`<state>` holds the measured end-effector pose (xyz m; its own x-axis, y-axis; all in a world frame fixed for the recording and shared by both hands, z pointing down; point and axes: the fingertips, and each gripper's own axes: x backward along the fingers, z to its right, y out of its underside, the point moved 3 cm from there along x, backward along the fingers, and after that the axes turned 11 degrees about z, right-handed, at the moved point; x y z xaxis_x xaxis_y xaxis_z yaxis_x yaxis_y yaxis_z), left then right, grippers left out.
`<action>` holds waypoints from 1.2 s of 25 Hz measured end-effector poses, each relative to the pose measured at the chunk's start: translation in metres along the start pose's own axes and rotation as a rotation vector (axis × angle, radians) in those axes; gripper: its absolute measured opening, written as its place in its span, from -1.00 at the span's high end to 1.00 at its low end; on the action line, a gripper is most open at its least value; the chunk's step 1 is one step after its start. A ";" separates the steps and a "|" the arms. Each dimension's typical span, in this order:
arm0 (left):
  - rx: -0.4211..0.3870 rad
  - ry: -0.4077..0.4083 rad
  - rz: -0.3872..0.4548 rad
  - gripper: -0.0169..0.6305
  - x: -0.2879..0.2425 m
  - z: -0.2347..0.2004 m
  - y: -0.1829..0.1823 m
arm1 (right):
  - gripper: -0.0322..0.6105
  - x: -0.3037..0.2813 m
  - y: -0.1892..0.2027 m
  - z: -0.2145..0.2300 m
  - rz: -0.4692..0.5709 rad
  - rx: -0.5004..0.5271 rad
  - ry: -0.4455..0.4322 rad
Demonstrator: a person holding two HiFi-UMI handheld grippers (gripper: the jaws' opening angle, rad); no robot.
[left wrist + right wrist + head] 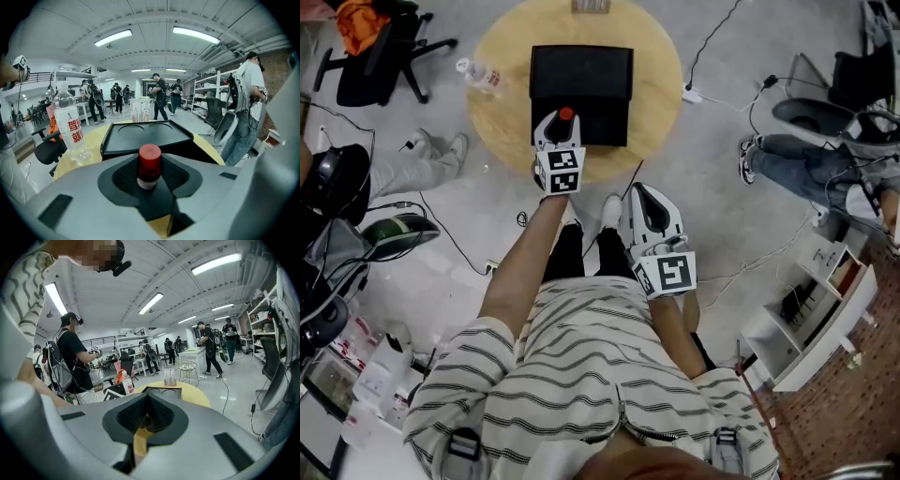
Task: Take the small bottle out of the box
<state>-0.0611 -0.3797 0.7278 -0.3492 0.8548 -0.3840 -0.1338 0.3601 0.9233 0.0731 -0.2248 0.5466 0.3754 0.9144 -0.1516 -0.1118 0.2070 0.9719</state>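
Observation:
A small bottle [565, 114] with a red cap [149, 158] stands upright between the jaws of my left gripper [558, 131], which is shut on its neck. In the left gripper view the gripper [150, 180] hugs the bottle just below the cap. This happens at the near edge of the black box [581, 75], whose flat top [145, 136] with two round recesses lies beyond. My right gripper [649, 208] hangs back by my body over the floor; its jaws [146, 420] are shut with nothing in them.
The box sits on a round wooden table [502, 47]. A clear water bottle [480, 75] stands at the table's left [68, 124]. An office chair [380, 56], floor cables, a seated person's legs [806, 159] and a white shelf [811, 319] surround the table.

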 end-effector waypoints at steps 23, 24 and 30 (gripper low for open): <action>0.016 -0.012 0.070 0.48 0.035 0.016 -0.045 | 0.84 0.018 -0.017 0.010 0.062 0.011 -0.018; 0.016 -0.013 0.075 0.48 0.038 0.017 -0.048 | 0.84 0.020 -0.018 0.010 0.066 0.012 -0.018; 0.012 -0.017 0.105 0.48 0.057 0.021 -0.066 | 0.84 0.027 -0.027 0.005 0.088 0.022 -0.025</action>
<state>-0.0527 -0.3466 0.6452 -0.3452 0.8942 -0.2850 -0.0860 0.2722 0.9584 0.0912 -0.2076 0.5170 0.3877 0.9198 -0.0609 -0.1249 0.1178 0.9851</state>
